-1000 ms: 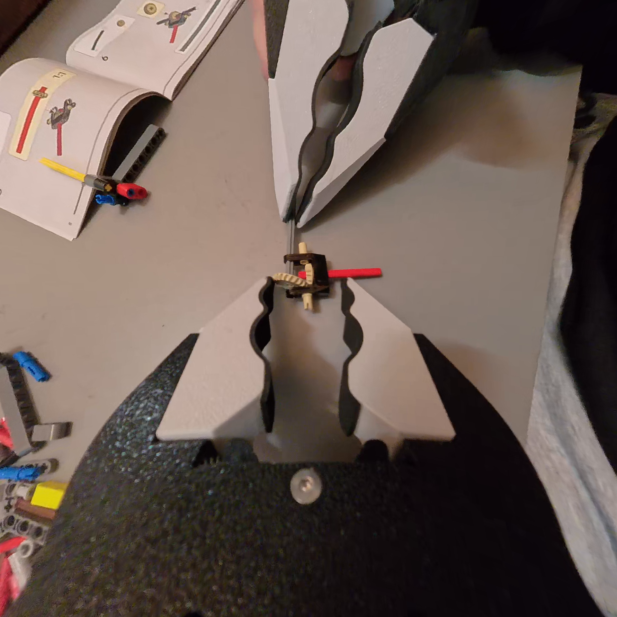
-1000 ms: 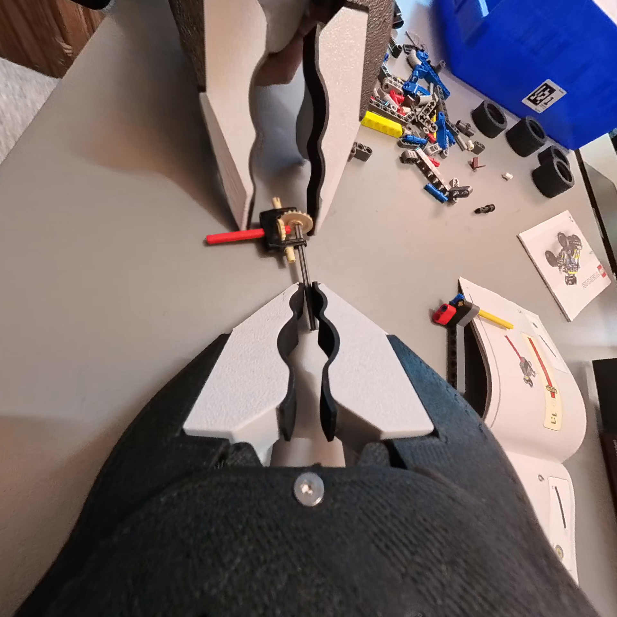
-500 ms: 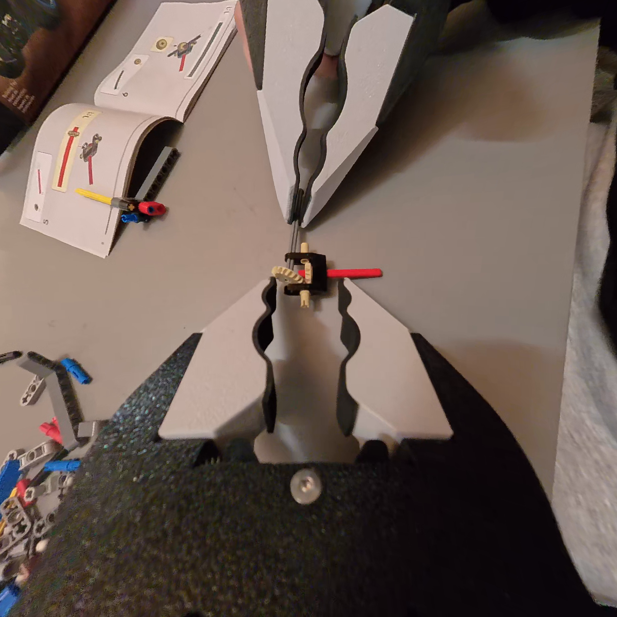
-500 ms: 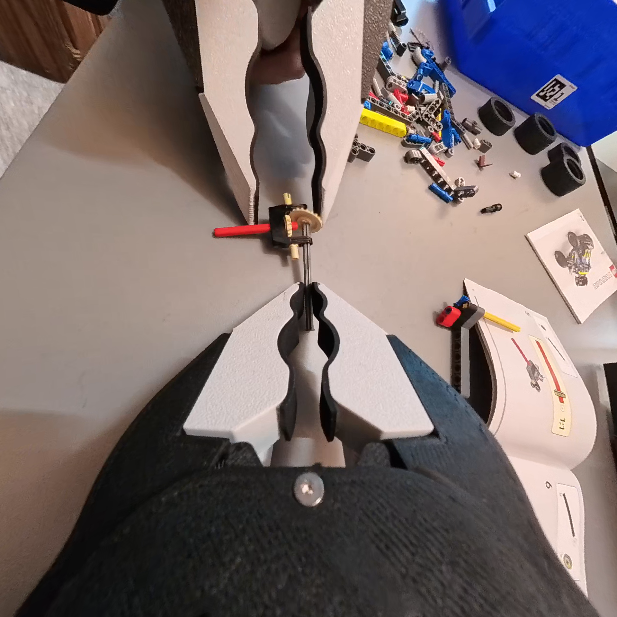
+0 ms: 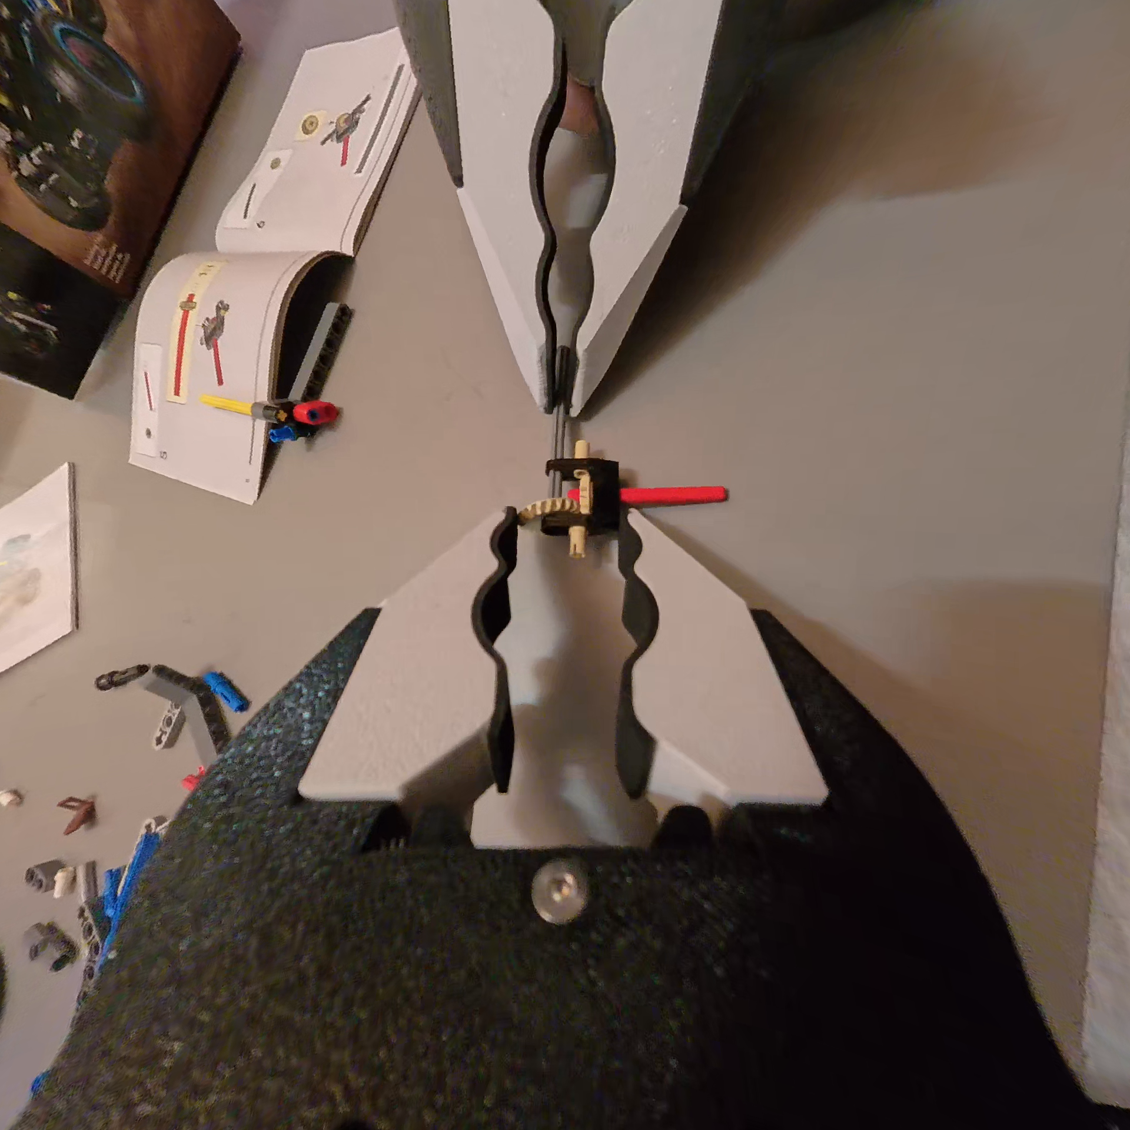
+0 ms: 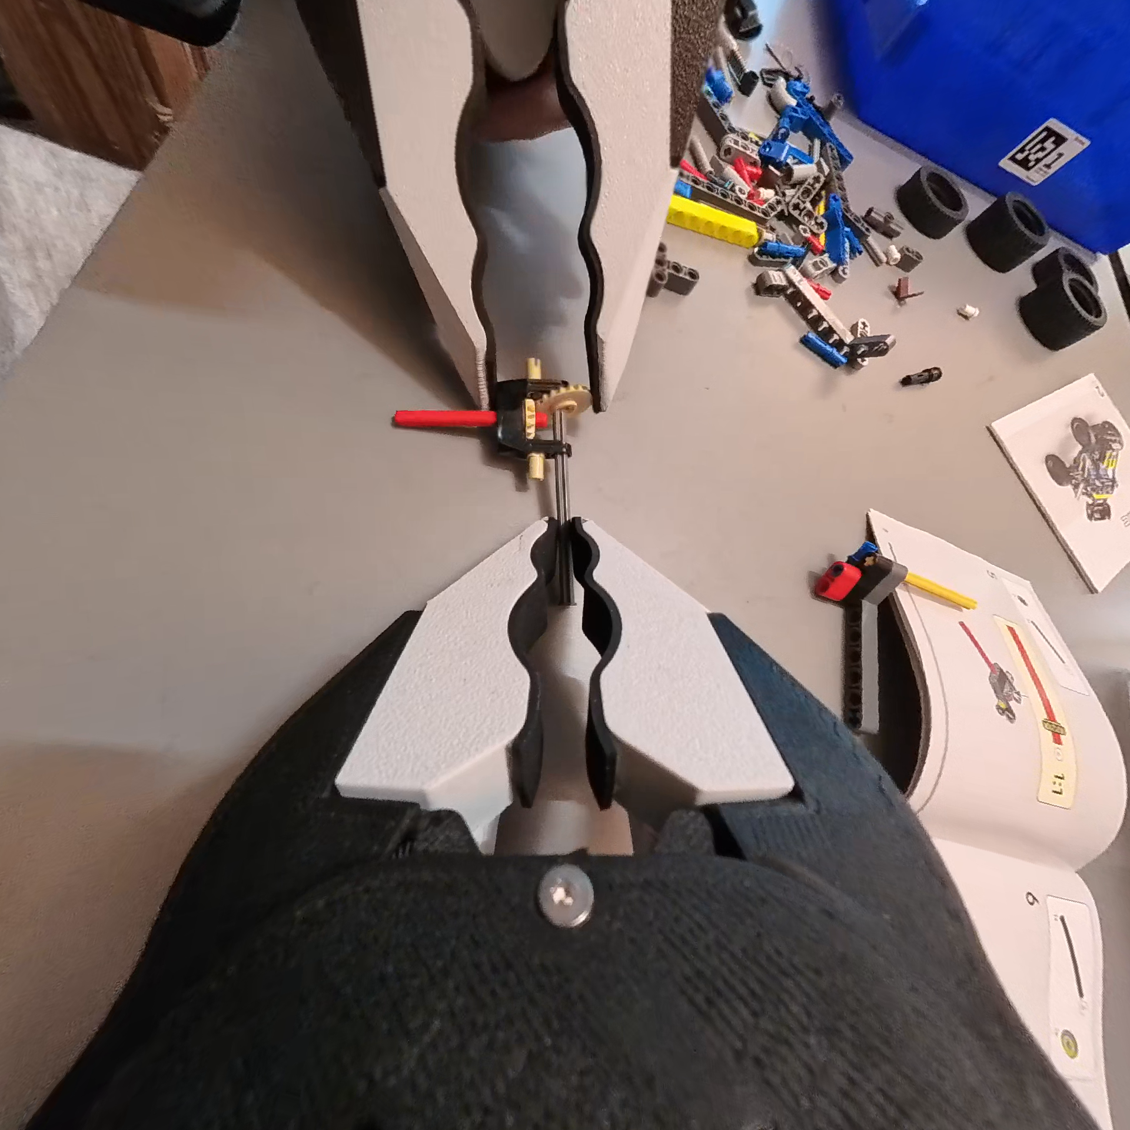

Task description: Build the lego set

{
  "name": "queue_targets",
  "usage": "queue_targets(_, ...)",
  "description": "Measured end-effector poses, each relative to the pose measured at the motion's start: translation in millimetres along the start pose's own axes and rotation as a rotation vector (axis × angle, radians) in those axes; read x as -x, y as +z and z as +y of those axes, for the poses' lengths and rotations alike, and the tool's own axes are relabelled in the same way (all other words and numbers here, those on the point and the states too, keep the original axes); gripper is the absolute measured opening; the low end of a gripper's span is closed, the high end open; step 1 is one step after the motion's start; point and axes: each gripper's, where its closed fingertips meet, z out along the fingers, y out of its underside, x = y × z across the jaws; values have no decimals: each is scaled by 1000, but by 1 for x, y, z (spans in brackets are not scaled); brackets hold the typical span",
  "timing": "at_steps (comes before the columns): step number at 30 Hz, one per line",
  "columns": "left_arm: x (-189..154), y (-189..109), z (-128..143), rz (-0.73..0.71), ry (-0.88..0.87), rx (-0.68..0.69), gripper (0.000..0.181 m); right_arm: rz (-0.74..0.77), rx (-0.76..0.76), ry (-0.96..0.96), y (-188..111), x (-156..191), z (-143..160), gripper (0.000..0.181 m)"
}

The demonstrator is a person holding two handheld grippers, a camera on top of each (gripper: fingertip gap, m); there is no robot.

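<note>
A small assembly (image 5: 587, 498) lies on the grey table: a black frame, a tan gear, a tan pin and a red axle (image 5: 672, 495) that sticks out sideways. My left gripper (image 5: 568, 526) has its tips on either side of the assembly, touching the gear and the frame. My right gripper (image 6: 559, 529) is shut on a thin dark axle (image 6: 561, 489). The far end of this axle goes into the frame beside the gear (image 6: 565, 400). The right gripper also shows at the top of the left wrist view (image 5: 559, 397). The left gripper shows at the top of the right wrist view (image 6: 541, 397).
An open instruction booklet (image 6: 1009, 703) rests on a grey beam, with a yellow-axle sub-assembly (image 6: 856, 578) beside it. Loose parts (image 6: 789, 202), black tyres (image 6: 1009, 232), a blue bin (image 6: 978, 79) and a leaflet (image 6: 1076, 477) lie beyond. The table edge (image 5: 1116, 611) is close.
The left jaws have narrowed a little onto the assembly. The right gripper has moved closer, so less of the dark axle shows between it and the frame.
</note>
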Motion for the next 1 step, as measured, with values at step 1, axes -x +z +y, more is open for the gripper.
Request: queue_targets(1, -1, 0, -1, -1, 4, -4, 31, 1, 0, -1, 0, 0, 0, 2)
